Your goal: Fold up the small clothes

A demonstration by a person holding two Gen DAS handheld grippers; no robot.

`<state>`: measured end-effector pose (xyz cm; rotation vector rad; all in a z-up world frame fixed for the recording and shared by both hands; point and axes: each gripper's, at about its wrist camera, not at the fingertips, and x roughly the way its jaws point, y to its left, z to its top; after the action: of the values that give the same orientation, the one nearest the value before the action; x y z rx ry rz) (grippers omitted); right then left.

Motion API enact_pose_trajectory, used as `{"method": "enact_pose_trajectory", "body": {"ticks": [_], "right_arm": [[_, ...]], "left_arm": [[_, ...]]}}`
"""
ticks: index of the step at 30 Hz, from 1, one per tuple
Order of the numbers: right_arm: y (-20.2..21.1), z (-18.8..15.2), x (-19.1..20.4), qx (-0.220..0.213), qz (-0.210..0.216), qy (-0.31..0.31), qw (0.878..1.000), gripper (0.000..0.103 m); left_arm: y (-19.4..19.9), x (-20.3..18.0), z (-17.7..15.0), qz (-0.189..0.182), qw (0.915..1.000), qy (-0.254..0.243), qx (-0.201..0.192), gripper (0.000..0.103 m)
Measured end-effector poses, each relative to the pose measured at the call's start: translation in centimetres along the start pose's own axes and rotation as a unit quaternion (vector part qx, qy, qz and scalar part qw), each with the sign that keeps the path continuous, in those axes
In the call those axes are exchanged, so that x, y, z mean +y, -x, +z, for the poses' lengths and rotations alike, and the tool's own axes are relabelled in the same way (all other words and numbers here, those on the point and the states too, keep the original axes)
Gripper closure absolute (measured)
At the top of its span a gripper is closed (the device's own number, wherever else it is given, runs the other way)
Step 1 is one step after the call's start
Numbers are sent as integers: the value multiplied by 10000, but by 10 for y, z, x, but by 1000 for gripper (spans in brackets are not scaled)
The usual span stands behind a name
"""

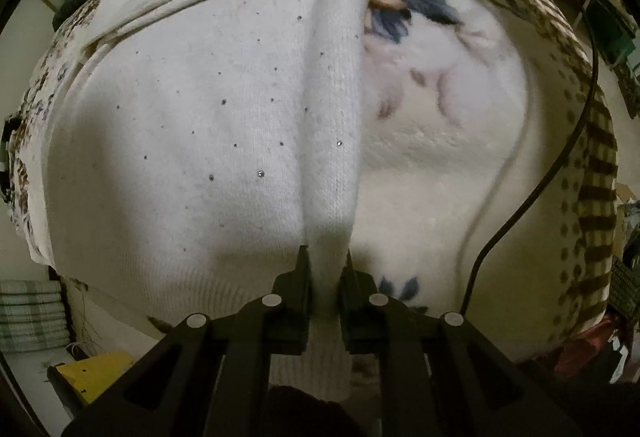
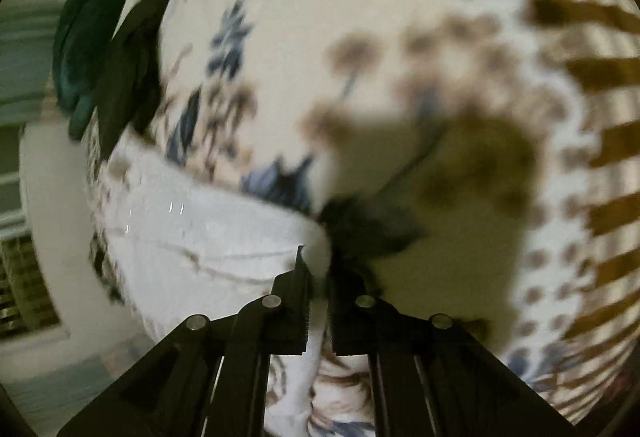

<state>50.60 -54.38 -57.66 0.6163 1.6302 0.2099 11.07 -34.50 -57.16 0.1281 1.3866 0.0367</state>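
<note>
Both tools pinch the white sweater (image 1: pixel 200 141) — left tool (image 1: pixel 326 261), right tool (image 2: pixel 318 269).

Black fingers (image 1: pixel 301 277), silver pivot pins (image 1: pixel 272 300)

The left tool (image 1: pixel 326 257) points steeply down, its black fingers (image 1: pixel 298 301) drawn close together and pinching a raised fold of the white knit garment (image 1: pixel 200 141) between the pads; the right tool (image 2: pixel 318 261) also tilts downward, its view blurred, its jaws nearly together with an edge of white cloth caught between them.
</note>
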Motion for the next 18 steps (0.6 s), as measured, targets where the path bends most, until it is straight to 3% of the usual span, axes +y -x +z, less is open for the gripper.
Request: {"method": "enact_pose_trajectory", "body": {"ticks": [5,9,14,16,18], "right_arm": [[-15,7,7,409,-41,238,9989,93],[-10,9,-1,542,267,66,9982,50],[-22,6,-17,725,707,-271,9945,51],[-26,1,-11,660,663,-185,9954,89],[-23,-5,1,621,533,13,9966,94]], "left_arm": [[-8,21,3,-124,9994,307,25,94],[0,41,2,-187,9988,459,-17,94],[25,67,9,-350,9969,700,-83,94],[38,82,11,-450,9952,867,-104,94],[54,105,13,-579,9922,1092,-147,94]]}}
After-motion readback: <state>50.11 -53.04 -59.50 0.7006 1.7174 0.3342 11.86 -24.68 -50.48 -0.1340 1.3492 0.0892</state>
